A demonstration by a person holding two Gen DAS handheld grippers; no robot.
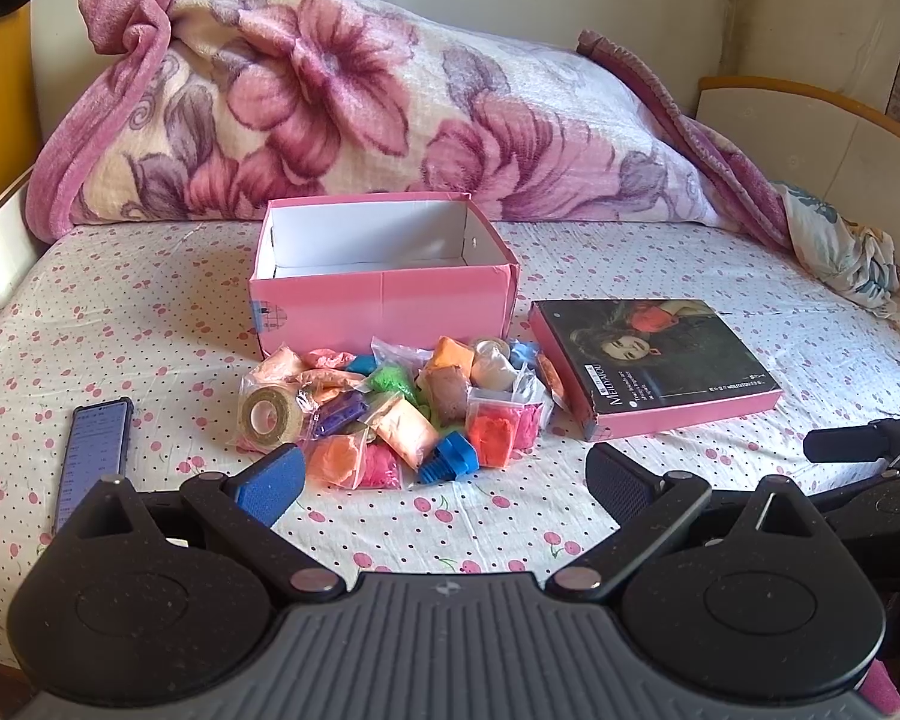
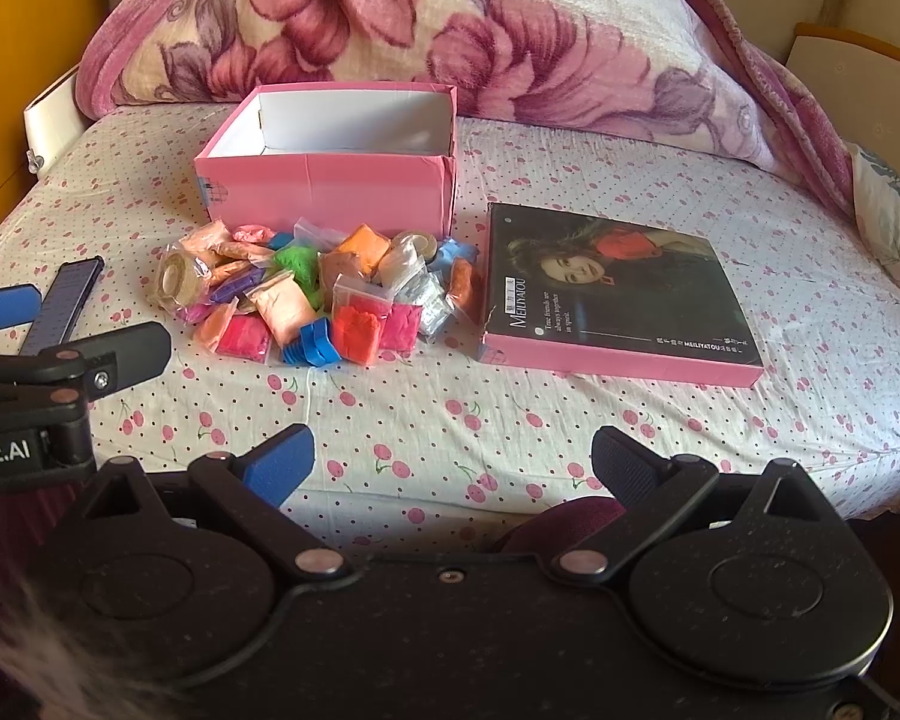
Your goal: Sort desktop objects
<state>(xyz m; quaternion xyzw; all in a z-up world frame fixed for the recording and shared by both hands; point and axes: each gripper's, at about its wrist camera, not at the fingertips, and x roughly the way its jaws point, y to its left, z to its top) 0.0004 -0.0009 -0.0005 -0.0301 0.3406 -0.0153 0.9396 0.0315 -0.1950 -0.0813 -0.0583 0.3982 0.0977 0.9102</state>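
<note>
An open pink box (image 1: pixel 384 306) (image 2: pixel 330 192) stands on the bed, its white inside bare as far as I can see. Just in front of it lies a pile of small clay bags (image 1: pixel 402 408) (image 2: pixel 330 294) in many colours, with a roll of tape (image 1: pixel 267 414) (image 2: pixel 177 282) in a bag at its left and a blue plastic piece (image 1: pixel 453 456) (image 2: pixel 315 345) at its near edge. The box lid (image 1: pixel 654 366) (image 2: pixel 612 294) lies to the right, picture side up. My left gripper (image 1: pixel 444 483) and right gripper (image 2: pixel 450 465) are both open and hold nothing, a little short of the pile.
A phone (image 1: pixel 93 450) (image 2: pixel 66 303) lies on the cherry-print sheet (image 1: pixel 150 312) at the left. A folded floral blanket (image 1: pixel 360 114) fills the back of the bed. The other gripper's body shows at the right edge of the left view and the left edge of the right view.
</note>
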